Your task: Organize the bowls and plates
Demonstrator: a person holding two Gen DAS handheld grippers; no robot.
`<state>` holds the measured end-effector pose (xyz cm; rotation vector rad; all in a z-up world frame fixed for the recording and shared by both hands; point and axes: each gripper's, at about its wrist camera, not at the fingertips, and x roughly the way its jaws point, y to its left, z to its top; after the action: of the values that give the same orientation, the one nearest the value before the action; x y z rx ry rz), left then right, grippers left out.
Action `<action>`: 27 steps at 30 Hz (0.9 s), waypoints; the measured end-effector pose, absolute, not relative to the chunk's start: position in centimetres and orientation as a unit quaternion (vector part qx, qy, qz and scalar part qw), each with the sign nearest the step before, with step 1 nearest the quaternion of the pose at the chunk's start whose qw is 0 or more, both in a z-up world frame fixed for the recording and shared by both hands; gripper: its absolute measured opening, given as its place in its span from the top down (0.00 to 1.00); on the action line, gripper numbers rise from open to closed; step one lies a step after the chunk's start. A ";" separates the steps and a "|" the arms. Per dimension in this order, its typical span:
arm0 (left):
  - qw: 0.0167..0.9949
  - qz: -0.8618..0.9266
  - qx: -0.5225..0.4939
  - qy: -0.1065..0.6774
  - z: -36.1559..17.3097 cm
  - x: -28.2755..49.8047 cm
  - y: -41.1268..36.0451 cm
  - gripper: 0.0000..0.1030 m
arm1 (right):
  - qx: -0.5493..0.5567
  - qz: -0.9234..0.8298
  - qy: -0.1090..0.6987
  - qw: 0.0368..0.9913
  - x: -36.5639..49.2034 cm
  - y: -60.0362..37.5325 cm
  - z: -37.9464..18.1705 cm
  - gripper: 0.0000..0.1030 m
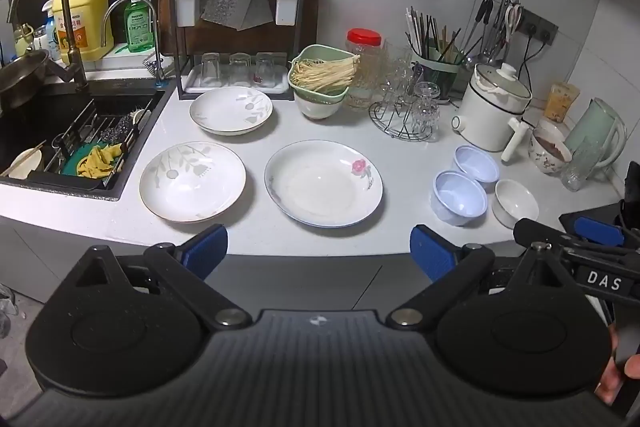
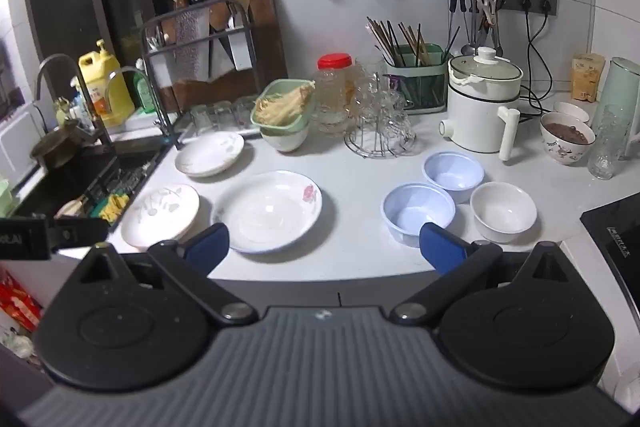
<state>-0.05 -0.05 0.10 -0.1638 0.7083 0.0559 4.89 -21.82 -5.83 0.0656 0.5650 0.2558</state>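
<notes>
Three white plates lie apart on the white counter: a pink-flower plate in the middle, a leaf-pattern plate to its left, and another leaf plate behind. To the right stand two pale blue bowls and a small white bowl. My left gripper hangs open before the counter edge, empty. My right gripper is open too, empty, its right finger in front of the near blue bowl.
A sink with a rack sits at left. Behind the plates are a knife rack, a green noodle basket on a bowl, a glass stand, a white pot, a filled bowl and a hob.
</notes>
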 end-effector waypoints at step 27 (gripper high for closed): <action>0.926 0.048 -0.075 0.366 -1.1 1.3 -0.7 0.03 | 0.026 0.120 0.298 0.947 5.1 -23.7 -5.9 0.00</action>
<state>1.30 -0.74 -1.05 -0.1536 0.7507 0.0985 5.12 -23.70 -5.91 0.0528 0.6062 0.2441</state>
